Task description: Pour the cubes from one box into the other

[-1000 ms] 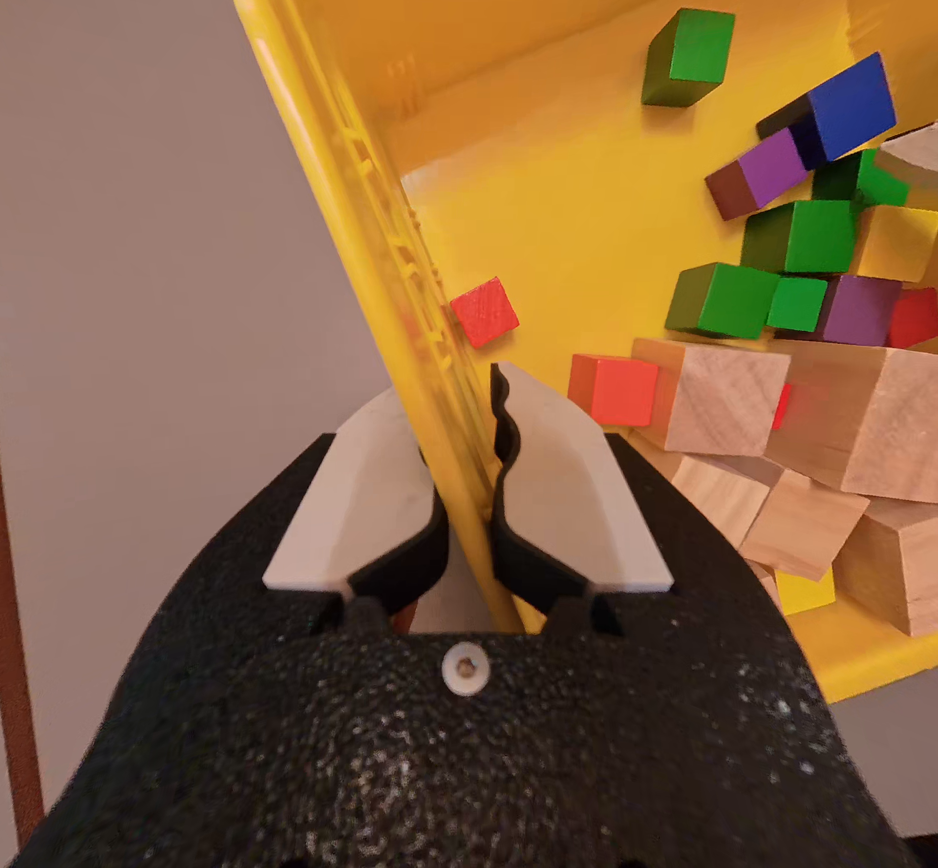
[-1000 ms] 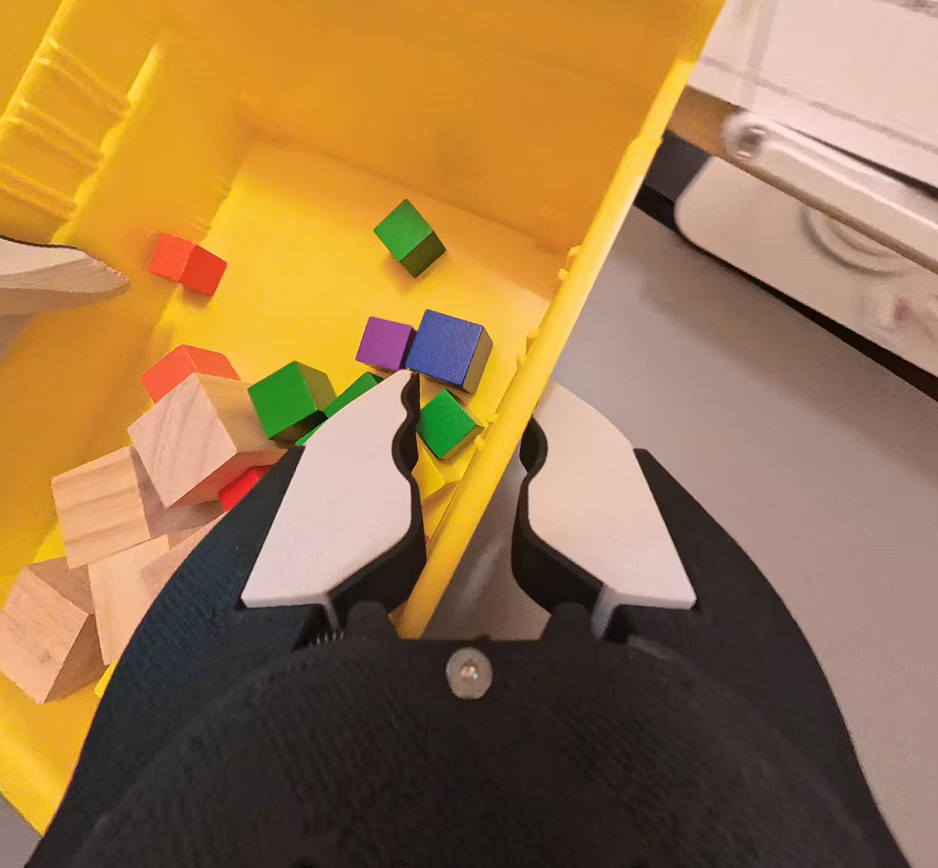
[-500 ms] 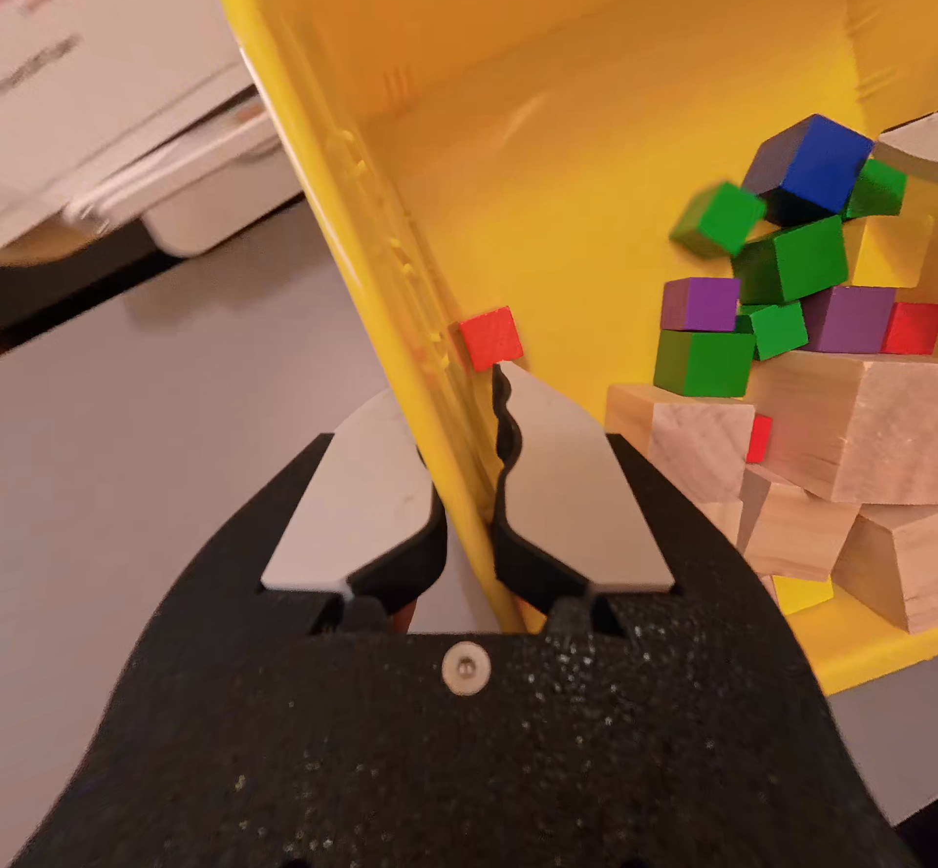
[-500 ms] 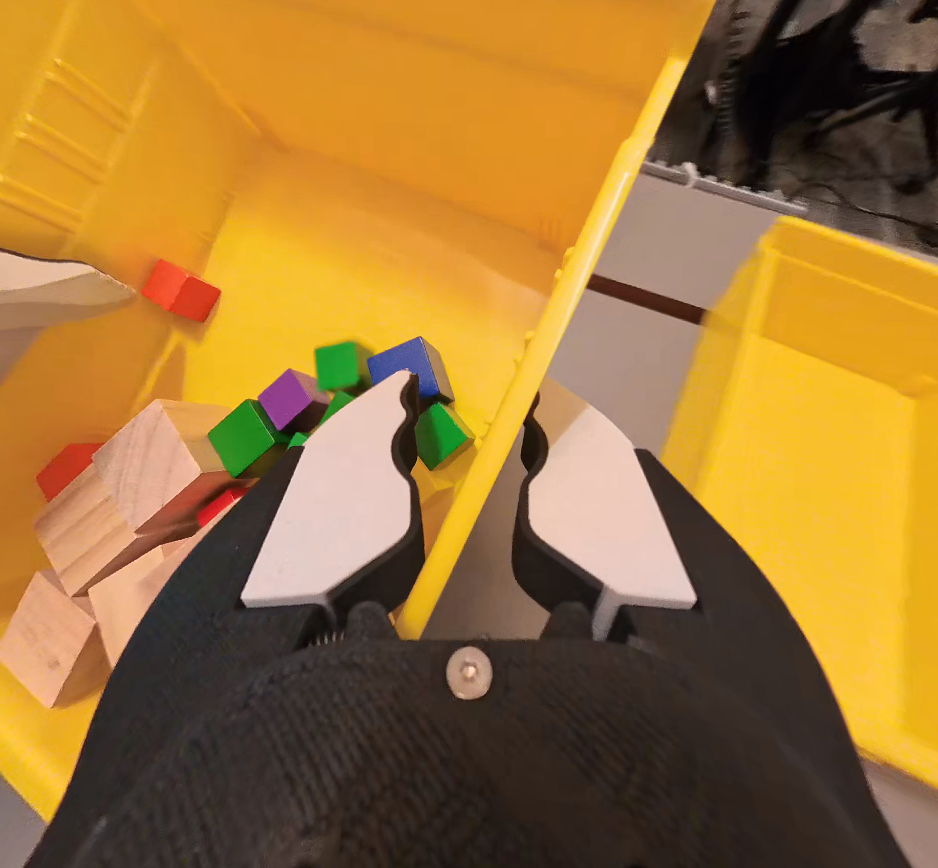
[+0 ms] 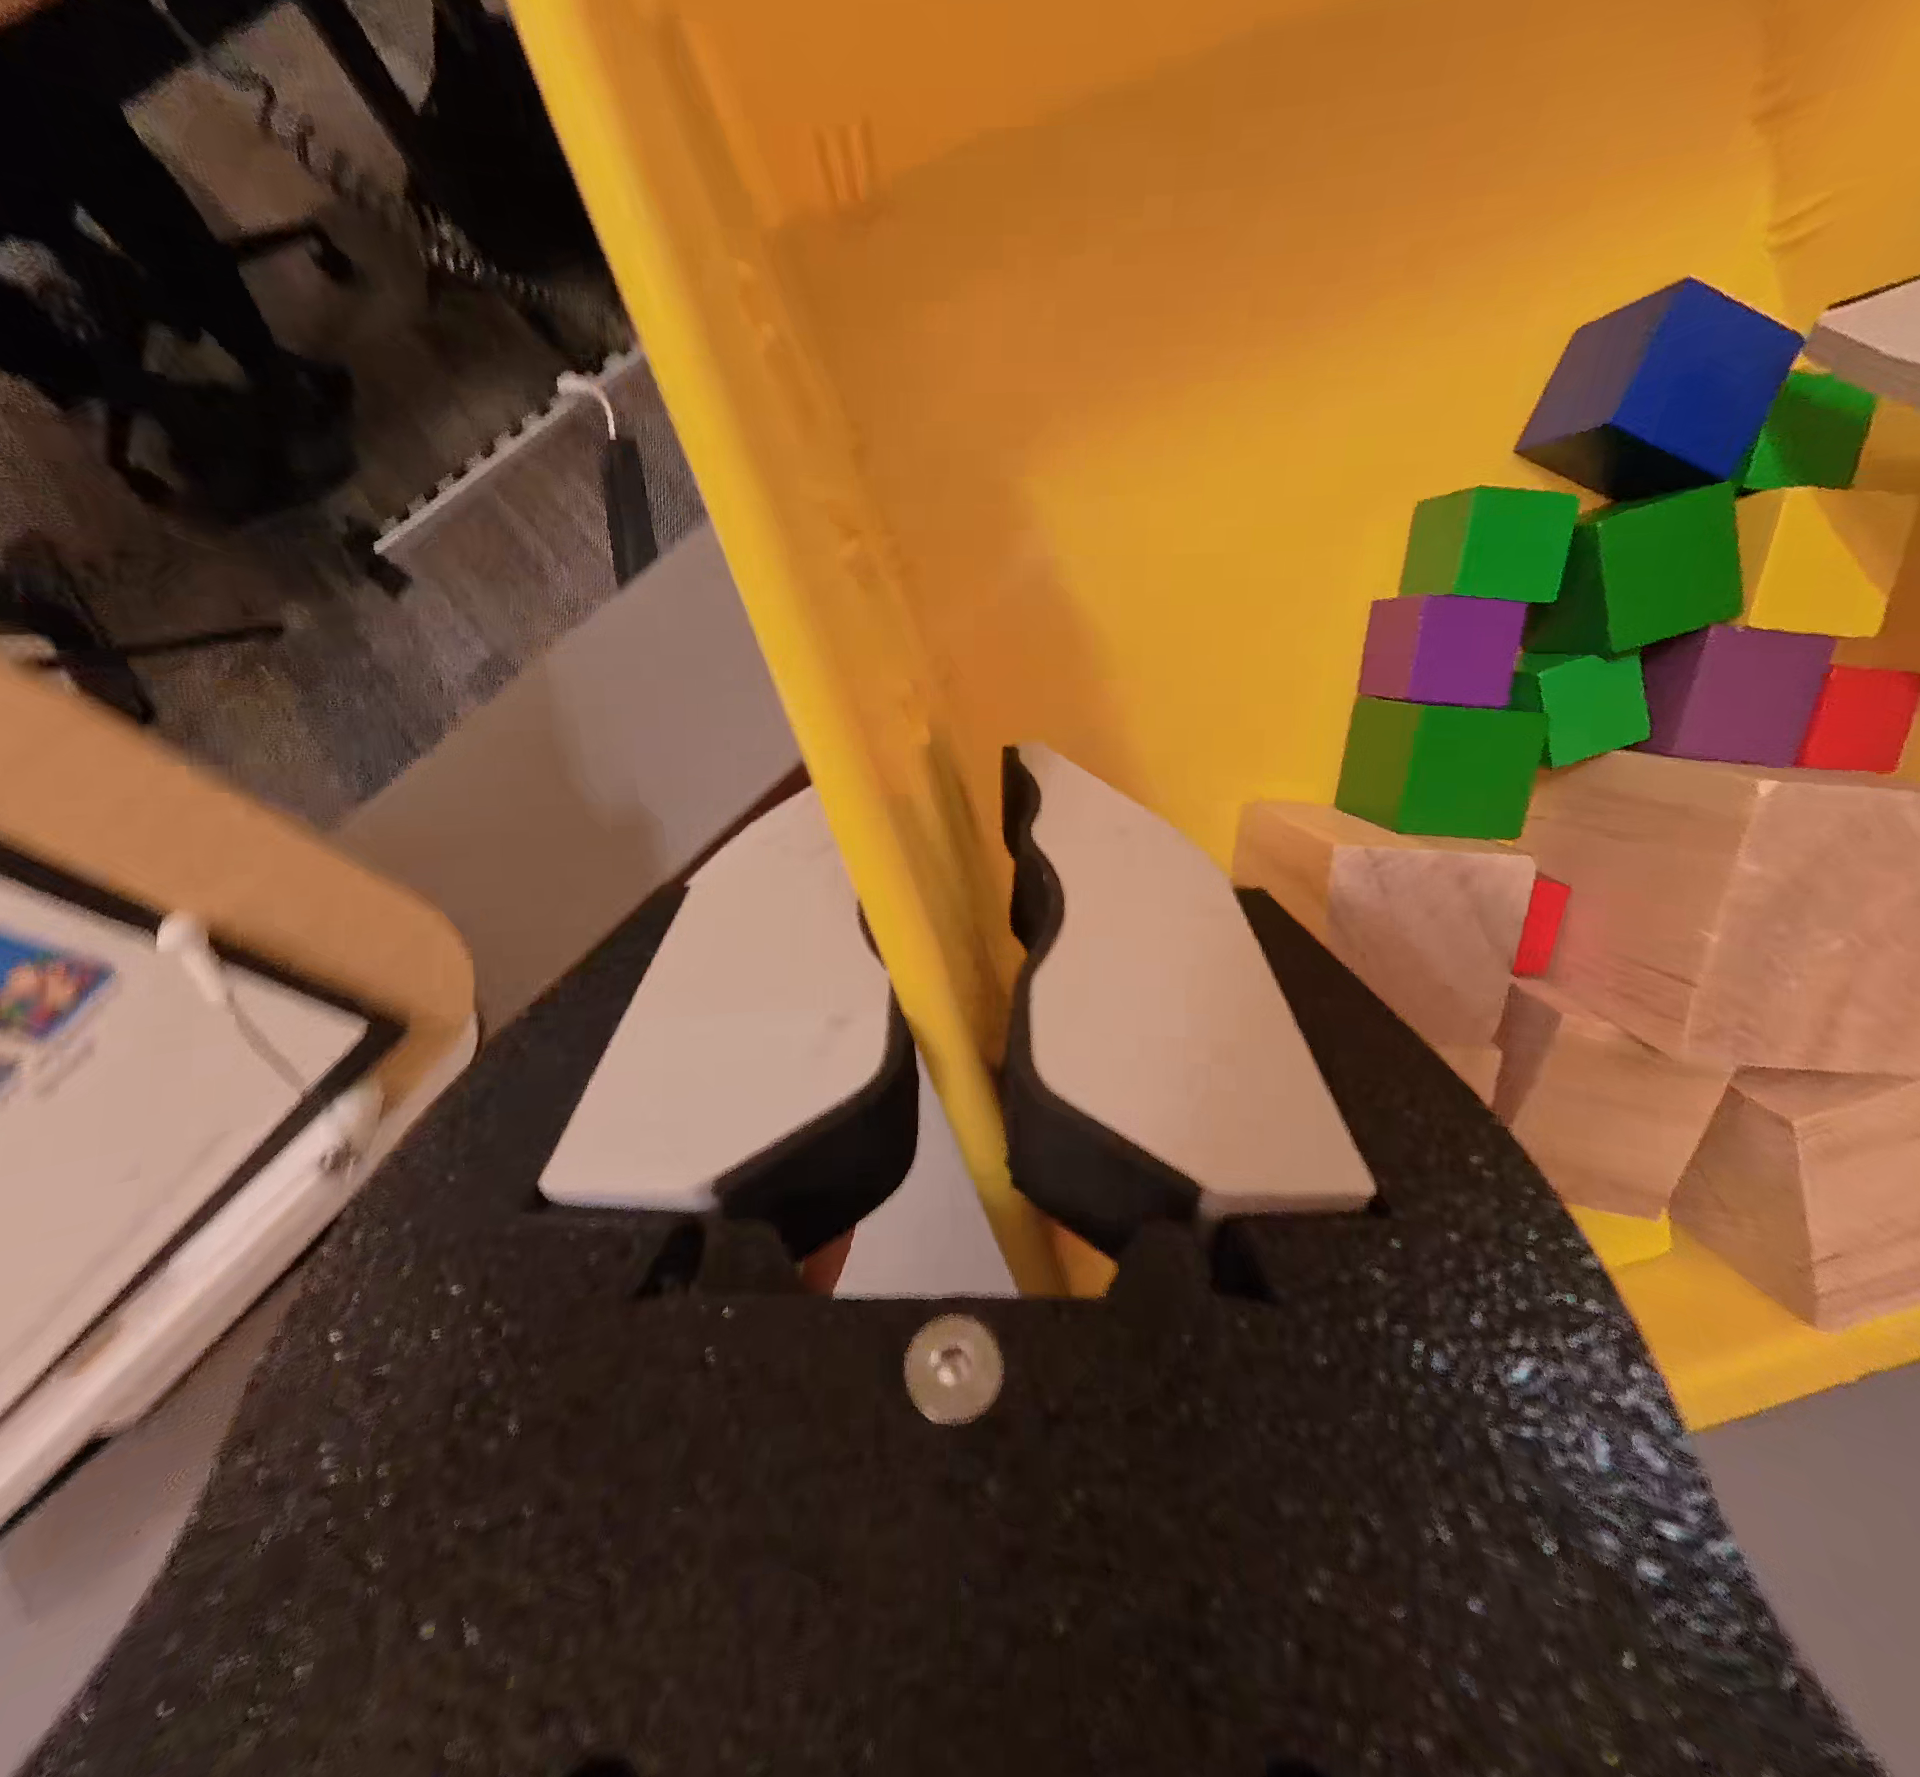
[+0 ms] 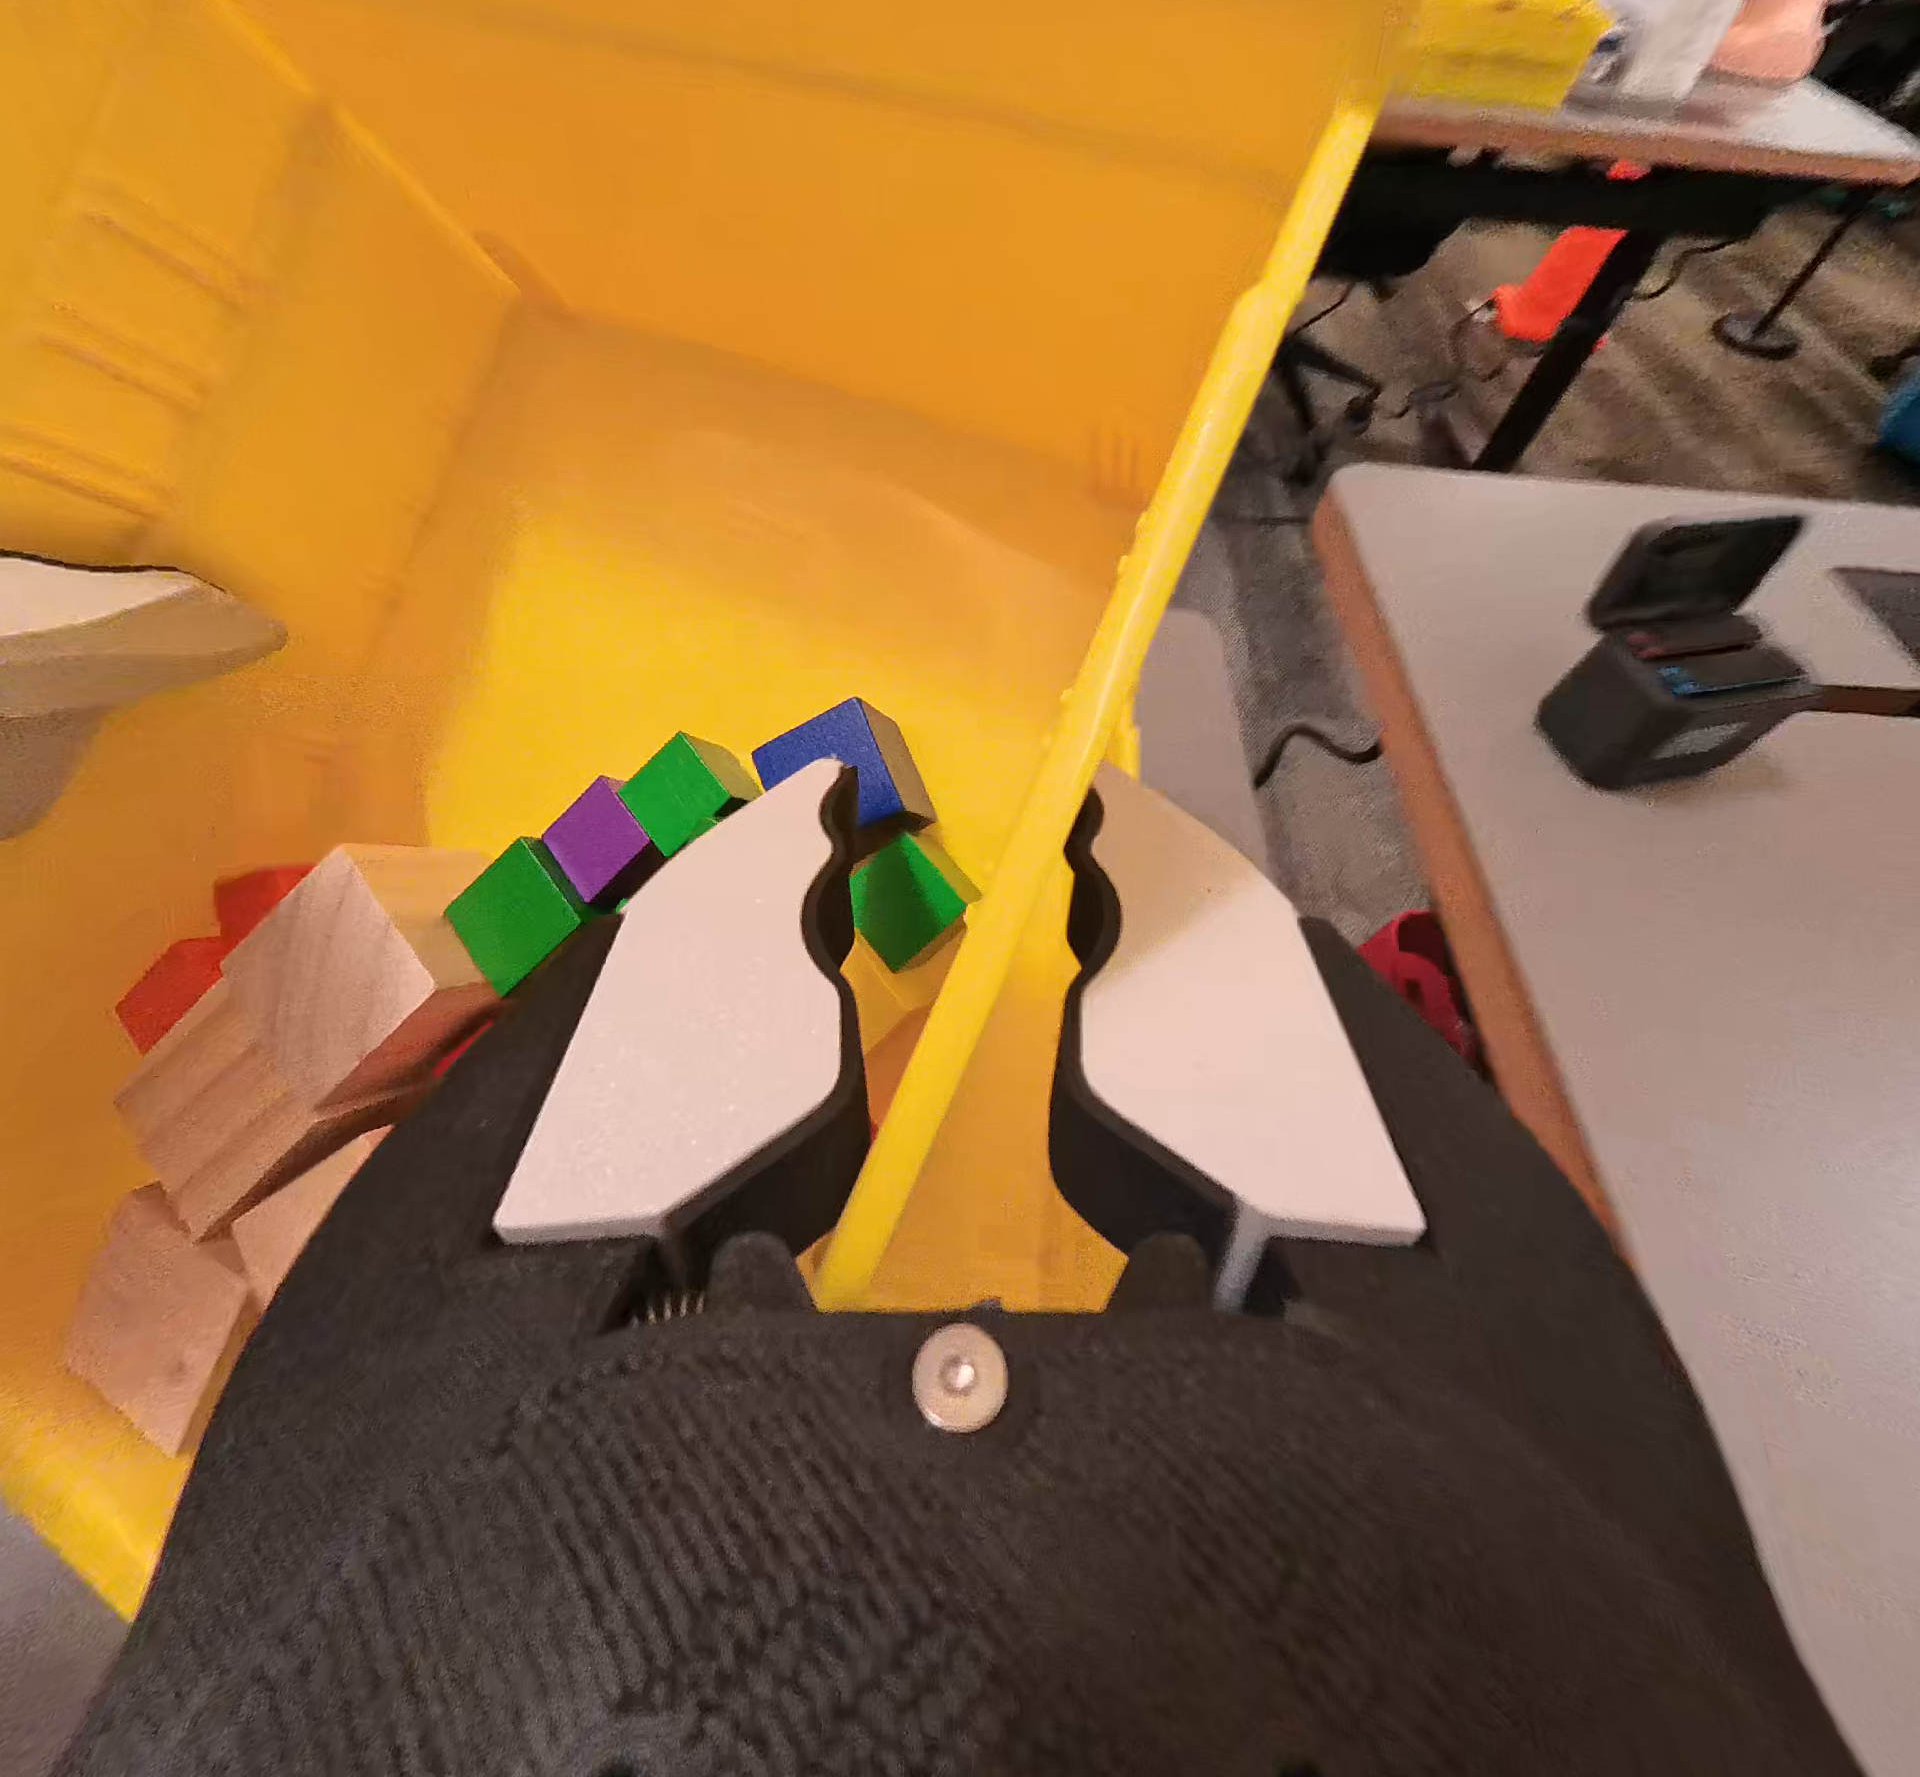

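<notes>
Both grippers hold one yellow box up at a tilt. My left gripper is shut on its left wall. My right gripper is shut on its right wall. The cubes lie heaped in the low near corner: a blue cube, green cubes, purple cubes and big bare wooden blocks. The right wrist view shows the same heap, with the blue cube, a green cube and a wooden block. The far half of the box is bare.
A white flat device lies on the grey table at the left. To the right stands another grey table with a black device. A blurred yellow piece shows past the box's top corner. Floor and table legs lie behind.
The held box has swung and tipped further, and both backgrounds changed. The loose cubes, including the single green and red ones, slid down into the near heap. The second yellow box left the right view.
</notes>
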